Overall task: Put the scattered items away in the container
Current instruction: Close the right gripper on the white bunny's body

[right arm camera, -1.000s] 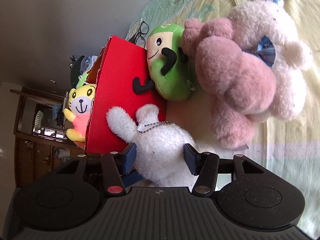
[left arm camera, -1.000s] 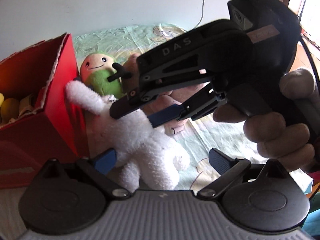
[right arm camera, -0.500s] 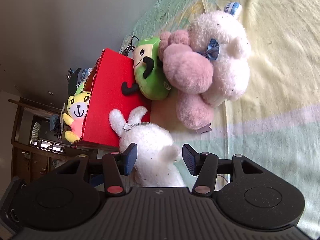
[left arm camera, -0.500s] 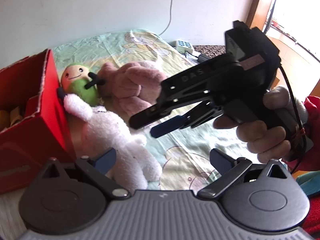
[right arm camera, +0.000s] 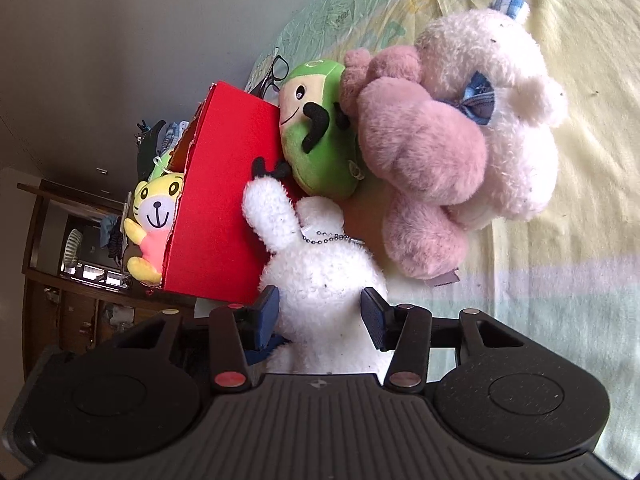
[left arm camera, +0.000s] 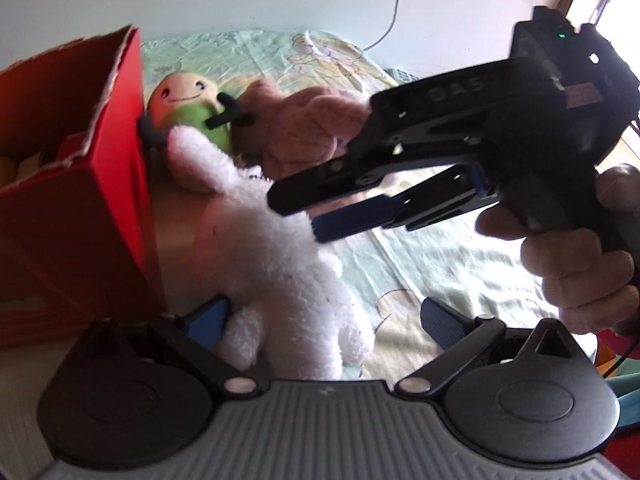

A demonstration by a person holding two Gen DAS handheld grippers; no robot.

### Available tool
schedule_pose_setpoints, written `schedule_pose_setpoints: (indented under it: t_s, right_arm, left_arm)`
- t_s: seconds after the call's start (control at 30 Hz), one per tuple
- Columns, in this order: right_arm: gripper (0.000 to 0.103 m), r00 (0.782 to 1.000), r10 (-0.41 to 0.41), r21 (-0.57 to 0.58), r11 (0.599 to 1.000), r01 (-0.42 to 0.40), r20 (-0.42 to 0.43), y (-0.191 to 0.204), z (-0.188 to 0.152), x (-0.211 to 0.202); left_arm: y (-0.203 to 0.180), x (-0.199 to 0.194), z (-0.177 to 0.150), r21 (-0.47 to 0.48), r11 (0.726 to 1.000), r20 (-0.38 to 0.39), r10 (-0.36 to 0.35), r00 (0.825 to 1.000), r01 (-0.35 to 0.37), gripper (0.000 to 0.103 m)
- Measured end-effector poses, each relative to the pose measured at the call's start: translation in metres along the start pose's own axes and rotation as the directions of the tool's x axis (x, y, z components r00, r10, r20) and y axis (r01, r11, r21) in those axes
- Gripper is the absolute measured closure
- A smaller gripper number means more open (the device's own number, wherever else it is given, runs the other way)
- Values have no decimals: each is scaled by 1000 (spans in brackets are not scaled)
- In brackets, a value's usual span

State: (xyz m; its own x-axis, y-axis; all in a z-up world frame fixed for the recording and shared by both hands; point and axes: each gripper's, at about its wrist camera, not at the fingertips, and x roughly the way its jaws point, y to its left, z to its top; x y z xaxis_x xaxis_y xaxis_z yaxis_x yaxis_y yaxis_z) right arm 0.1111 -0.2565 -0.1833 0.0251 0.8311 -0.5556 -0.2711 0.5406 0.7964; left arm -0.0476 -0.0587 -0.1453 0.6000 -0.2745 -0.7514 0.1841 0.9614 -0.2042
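Note:
A white plush rabbit [left arm camera: 272, 264] lies on the bed against the red box [left arm camera: 80, 200], one arm up the box's side. My right gripper [right arm camera: 320, 314] is closing around the white plush rabbit [right arm camera: 324, 280], and both blue pads touch its fur. A hand [left arm camera: 568, 260] holds that right gripper [left arm camera: 308, 216] as it reaches in from the right. My left gripper [left arm camera: 324, 316] stands wide open over the rabbit's legs, gripping nothing. A green plush [right arm camera: 316, 132] and a pink and cream plush [right arm camera: 460, 148] lie beside the red box [right arm camera: 224, 200].
A yellow tiger plush [right arm camera: 156, 220] sticks out of the box. Glasses [right arm camera: 276, 72] lie on the patterned sheet [right arm camera: 560, 280] behind the green plush. Dark wooden furniture [right arm camera: 52, 288] stands beyond the box. A cable [left arm camera: 392, 12] hangs down the wall.
My right gripper drew back, then came in over the rabbit again with narrower jaws. The left gripper's view has swung back closer to the red box.

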Motion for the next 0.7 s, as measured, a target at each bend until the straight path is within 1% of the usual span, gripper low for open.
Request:
schedule_pose_setpoints:
  t_s: [0.1,0.2,0.3,0.37,0.47,0.57,0.63,0.7]
  right_arm:
    - [53,999,-12,29,1000,11,41,-14,0,-18]
    - [53,996,-24,38,999,21,82,-21,-1,-35]
    - [52,991,-29,2,1000,29,133,-15,0,-51]
    - [49,987,-37,-34,998,43,154,-8,1,-59]
    - [48,990,-54,-119,990,70,132,3,5,-62]
    - [44,994,-74,-210,974,88,75,16,9,-53]
    - [44,994,-102,-275,955,109,40,25,10,-42]
    - [43,987,-158,-312,937,156,20,31,13,-27]
  left_arm:
    - [-16,-1,9,56,998,18,-29,999,28,2]
    - [-31,5,17,112,992,19,-59,998,57,2]
    - [-46,15,26,164,982,12,-94,995,91,2]
    - [-55,22,29,198,974,5,-114,993,111,2]
    - [-71,30,31,253,954,-15,-159,987,157,2]
    - [-82,41,31,292,938,-35,-183,983,185,2]
    - [-82,48,32,295,936,-42,-188,981,192,2]
    - [-84,47,31,307,932,-44,-189,981,193,2]
